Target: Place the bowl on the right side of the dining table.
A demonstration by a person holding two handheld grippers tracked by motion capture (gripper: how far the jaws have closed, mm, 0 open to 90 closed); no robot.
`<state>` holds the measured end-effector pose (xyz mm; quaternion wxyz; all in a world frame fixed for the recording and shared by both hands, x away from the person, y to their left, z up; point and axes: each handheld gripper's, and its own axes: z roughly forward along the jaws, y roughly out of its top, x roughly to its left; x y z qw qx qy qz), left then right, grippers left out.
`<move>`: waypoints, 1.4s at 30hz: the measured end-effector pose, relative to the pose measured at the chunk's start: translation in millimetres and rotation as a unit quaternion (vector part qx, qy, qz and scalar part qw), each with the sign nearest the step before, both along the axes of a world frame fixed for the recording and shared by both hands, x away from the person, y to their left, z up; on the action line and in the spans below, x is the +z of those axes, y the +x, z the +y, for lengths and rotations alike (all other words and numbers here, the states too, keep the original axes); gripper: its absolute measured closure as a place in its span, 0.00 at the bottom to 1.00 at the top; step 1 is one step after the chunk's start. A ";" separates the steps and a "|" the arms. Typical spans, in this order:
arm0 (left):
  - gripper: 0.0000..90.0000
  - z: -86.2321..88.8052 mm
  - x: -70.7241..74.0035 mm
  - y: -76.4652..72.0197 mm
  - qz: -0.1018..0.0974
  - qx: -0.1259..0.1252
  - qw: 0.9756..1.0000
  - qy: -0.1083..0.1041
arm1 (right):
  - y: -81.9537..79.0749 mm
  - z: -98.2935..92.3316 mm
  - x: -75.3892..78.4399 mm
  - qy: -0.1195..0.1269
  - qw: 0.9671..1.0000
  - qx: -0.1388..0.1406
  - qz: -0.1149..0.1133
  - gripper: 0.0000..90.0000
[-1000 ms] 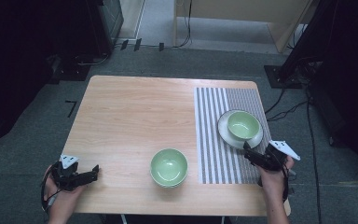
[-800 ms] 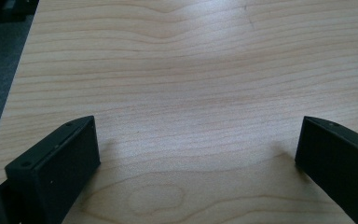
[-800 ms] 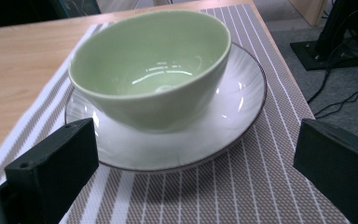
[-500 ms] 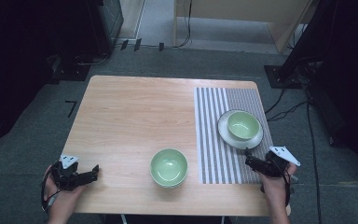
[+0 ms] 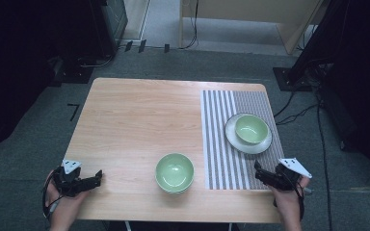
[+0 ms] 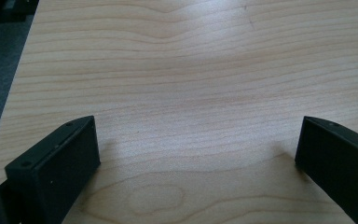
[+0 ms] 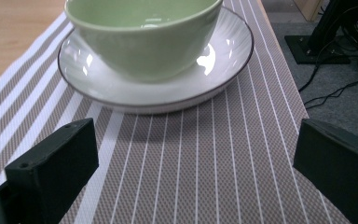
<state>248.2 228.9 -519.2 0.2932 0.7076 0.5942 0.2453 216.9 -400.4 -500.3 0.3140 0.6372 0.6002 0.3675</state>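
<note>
While both sit low at near edge of worktop (image 5: 139, 115) | left tool (image 5: 90, 181), right tool (image 5: 260, 174) wide open, empty | looks like a pause between steps | next maybe: reach for loose green bowl (image 5: 174, 172)

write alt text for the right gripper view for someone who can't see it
A green bowl sits on a white plate with a dark rim, on a striped mat. The right gripper hangs open just short of the plate, its two black jaws wide apart with nothing between them. Bare wood table shows at upper left, grey floor and cables at right.
</note>
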 end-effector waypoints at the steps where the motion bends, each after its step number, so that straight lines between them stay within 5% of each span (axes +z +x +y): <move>1: 0.00 0.0 0.0 0.0 0.000 0.000 1.000 0.000 | 0.0 0.0 0.0 0.000 1.000 0.000 0.000 0.00; 20: 0.00 0.0 0.0 0.0 0.000 0.000 1.000 0.000 | -31.5 -17.2 -12.6 -0.027 0.998 0.006 0.049 0.00; 34: 0.00 0.0 0.0 0.0 0.000 0.000 1.000 0.000 | -33.9 -17.4 -24.9 -0.060 0.994 0.011 0.096 0.00; 42: 0.00 0.0 0.0 0.0 0.000 0.000 1.000 0.000 | -32.9 -19.7 -25.3 -0.045 0.994 0.003 0.102 0.00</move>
